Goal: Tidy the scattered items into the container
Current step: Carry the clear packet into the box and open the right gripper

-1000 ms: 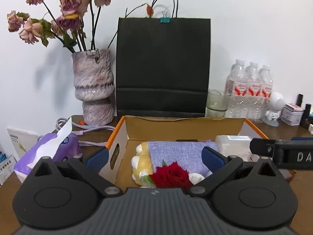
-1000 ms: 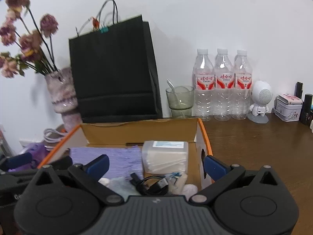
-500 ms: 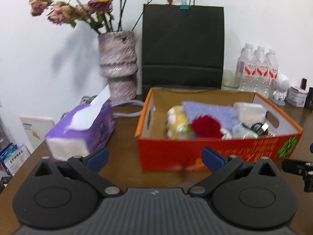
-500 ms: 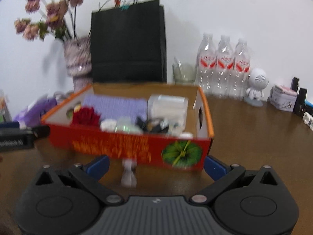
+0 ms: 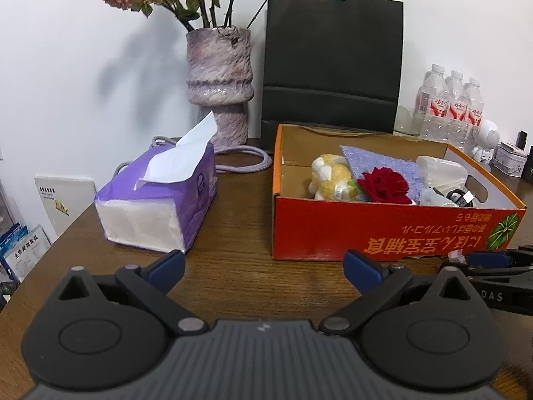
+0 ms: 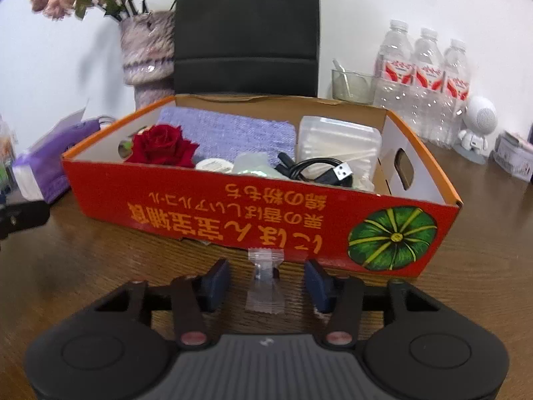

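The orange-red cardboard box [image 6: 266, 213] [image 5: 366, 233] stands on the brown table and holds a red rose [image 6: 160, 146], a purple cloth [image 6: 230, 133], a yellow plush toy [image 5: 333, 176], a clear plastic case [image 6: 336, 140] and a black USB cable [image 6: 316, 170]. A small clear-wrapped candy [image 6: 265, 283] lies on the table just before the box's front wall. My right gripper [image 6: 266, 275] straddles it, jaws closing, pads still apart from the wrapper. My left gripper [image 5: 264, 266] stands open over bare table to the left, nothing between its fingers.
A purple tissue pack [image 5: 160, 200] lies left of the box. Behind stand a vase [image 5: 218, 76] of dried flowers, a black paper bag [image 5: 333, 60], a glass [image 6: 351, 86], water bottles [image 6: 423, 76], a white robot figure [image 6: 478, 126] and a tin [image 6: 514, 156].
Both grippers drew back from above the box and sank to the table in front of it. The right jaws narrowed around the candy.
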A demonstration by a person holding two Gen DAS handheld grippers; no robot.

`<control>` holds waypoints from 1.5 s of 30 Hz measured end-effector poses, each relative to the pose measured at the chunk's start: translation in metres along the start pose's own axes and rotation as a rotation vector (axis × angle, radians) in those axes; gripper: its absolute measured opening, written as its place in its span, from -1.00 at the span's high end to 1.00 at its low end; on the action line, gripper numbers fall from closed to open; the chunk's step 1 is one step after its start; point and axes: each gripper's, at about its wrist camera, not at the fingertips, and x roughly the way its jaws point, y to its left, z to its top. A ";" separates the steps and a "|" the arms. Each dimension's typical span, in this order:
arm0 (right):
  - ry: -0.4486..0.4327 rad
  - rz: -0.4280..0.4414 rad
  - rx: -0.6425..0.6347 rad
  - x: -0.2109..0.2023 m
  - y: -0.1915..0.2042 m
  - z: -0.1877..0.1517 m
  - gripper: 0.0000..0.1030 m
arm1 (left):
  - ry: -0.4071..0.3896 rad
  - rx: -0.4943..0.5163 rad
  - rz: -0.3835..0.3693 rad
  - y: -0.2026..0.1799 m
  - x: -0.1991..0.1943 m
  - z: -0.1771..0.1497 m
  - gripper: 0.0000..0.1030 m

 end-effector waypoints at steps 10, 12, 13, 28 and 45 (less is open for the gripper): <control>-0.033 0.014 0.006 -0.034 -0.008 -0.006 0.74 | 0.012 0.026 -0.035 -0.011 -0.002 -0.005 -1.00; -0.063 0.028 0.015 -0.047 -0.011 -0.005 0.74 | 0.017 0.034 -0.043 -0.016 -0.003 -0.004 -1.00; -0.080 0.033 0.020 -0.054 -0.012 -0.004 0.74 | 0.014 0.035 -0.049 -0.018 -0.005 -0.002 -1.00; -0.272 0.061 0.084 -0.068 -0.025 0.072 0.74 | -0.090 -0.067 -0.067 -0.058 0.009 0.076 -1.00; -0.202 0.013 0.131 -0.015 -0.045 0.087 0.73 | -0.072 0.028 0.002 -0.073 0.041 0.078 -1.00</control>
